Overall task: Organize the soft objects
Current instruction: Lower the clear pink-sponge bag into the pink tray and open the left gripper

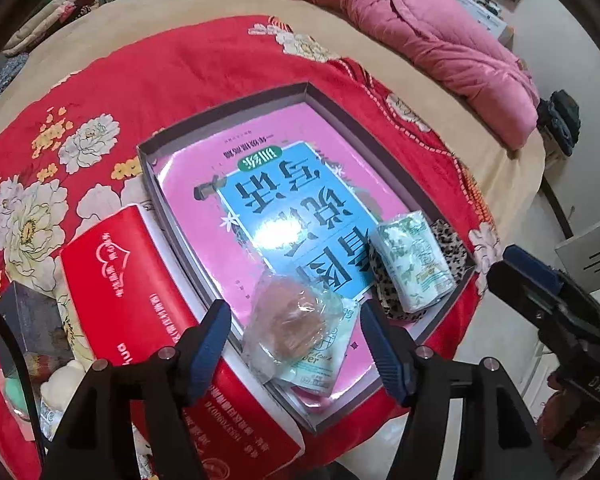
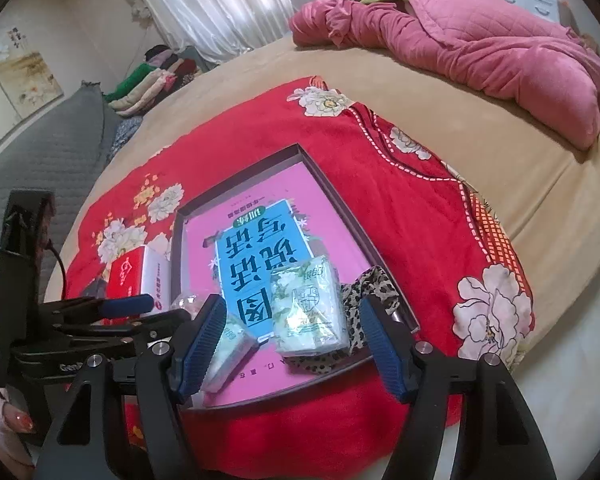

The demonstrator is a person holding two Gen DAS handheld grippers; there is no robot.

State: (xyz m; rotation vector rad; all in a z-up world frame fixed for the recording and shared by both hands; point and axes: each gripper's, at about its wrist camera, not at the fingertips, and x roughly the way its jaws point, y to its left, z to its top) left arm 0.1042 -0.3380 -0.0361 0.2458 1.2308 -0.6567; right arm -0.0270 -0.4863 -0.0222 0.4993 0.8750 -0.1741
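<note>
A shallow box (image 1: 224, 114) with a pink and blue book cover inside lies on a red flowered blanket. In it lie a clear bag with a brown puff (image 1: 290, 322) on a tissue pack (image 1: 320, 360), a second green-white tissue pack (image 1: 414, 260) (image 2: 308, 304), and a leopard-print cloth (image 1: 452, 236) (image 2: 374, 284). My left gripper (image 1: 296, 344) is open and empty, just above the bagged puff. My right gripper (image 2: 294, 340) is open and empty, in front of the second tissue pack. The first tissue pack (image 2: 228, 354) lies by its left finger.
A red tissue box (image 1: 140, 300) (image 2: 130, 276) sits left of the shallow box. Small soft items (image 1: 60, 384) lie at the lower left. A pink quilt (image 2: 480, 40) lies across the far side of the tan bed. Folded clothes (image 2: 156, 76) are stacked at the back left.
</note>
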